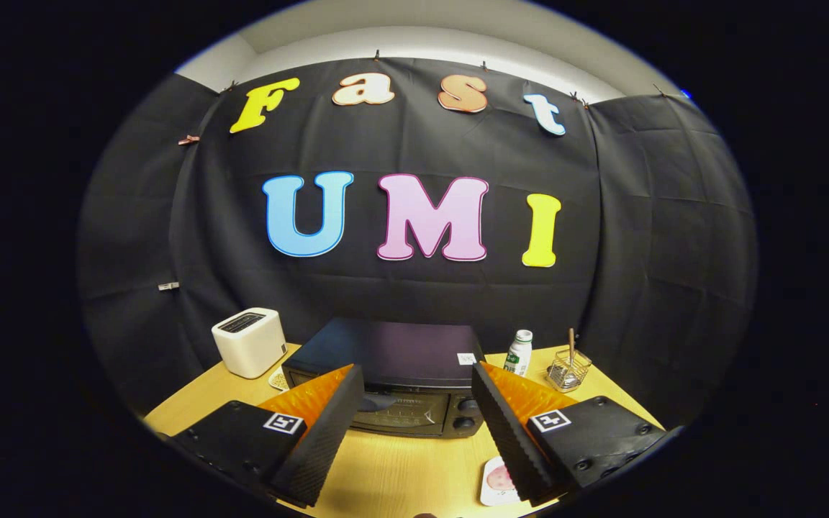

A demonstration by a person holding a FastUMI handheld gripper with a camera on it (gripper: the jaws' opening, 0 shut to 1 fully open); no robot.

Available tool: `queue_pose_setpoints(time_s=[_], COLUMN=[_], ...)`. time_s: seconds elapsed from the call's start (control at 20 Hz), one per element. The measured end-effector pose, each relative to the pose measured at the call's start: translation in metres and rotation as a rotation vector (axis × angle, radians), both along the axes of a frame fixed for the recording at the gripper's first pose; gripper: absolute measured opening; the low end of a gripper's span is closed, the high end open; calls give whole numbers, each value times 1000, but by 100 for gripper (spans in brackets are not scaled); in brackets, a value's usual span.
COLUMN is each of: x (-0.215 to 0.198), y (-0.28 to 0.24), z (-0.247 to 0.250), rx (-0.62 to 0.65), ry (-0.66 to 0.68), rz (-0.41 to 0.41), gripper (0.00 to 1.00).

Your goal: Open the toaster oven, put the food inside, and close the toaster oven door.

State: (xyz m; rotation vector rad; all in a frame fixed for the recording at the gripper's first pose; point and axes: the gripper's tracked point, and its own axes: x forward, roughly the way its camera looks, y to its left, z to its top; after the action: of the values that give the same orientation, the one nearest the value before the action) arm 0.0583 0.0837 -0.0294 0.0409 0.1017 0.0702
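Presently noted: gripper (418, 385) held above the wooden table (393, 467) with fingers (328, 424) spread wide apart, nothing between them but open air, no contact with any object. Toaster oven (393, 374) taken as landmark: dark, boxy, standing on the table just ahead of the fingertips and framed between them, door shut, front glass and two round knobs (466, 414) at its right end visible in the gap. Small white sticker (466, 358) seen on the oven's top, near the right rear corner. White slot toaster (249, 342) standing to the left of the oven, apart from it, with the edge of a pale patterned mat or dish (278, 379) showing between the two (identity not clear). Small white bottle with green label (519, 352) upright just to the right of the oven; wire basket (568, 369) with a wooden stick standing in it further right of that. White plate (497, 482) bearing a pinkish food item (501, 476) lying on the table in front of the oven, toward its right side, partly hidden under the right-hand finger (kind of food not determinable). Table surface directly before the oven door bare.
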Motion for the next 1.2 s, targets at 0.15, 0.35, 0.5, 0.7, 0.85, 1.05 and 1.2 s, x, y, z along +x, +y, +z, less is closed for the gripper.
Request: queue_pose_setpoints(time_s=[0.15,0.35,0.5,0.7,0.85,1.05,1.2], x=[25,54,68,86,104,114,112], y=[16,36,47,61,67,72,75], z=[-6,-36,-60,-85,-100,-124,-129], rx=[-16,12,5,-28,-25,-5,-1], ry=[-8,43,74,94,104,164,155], rz=[-8,-23,-11,12,1,-24,-29], gripper=[98,98,98,99,99,98,99])
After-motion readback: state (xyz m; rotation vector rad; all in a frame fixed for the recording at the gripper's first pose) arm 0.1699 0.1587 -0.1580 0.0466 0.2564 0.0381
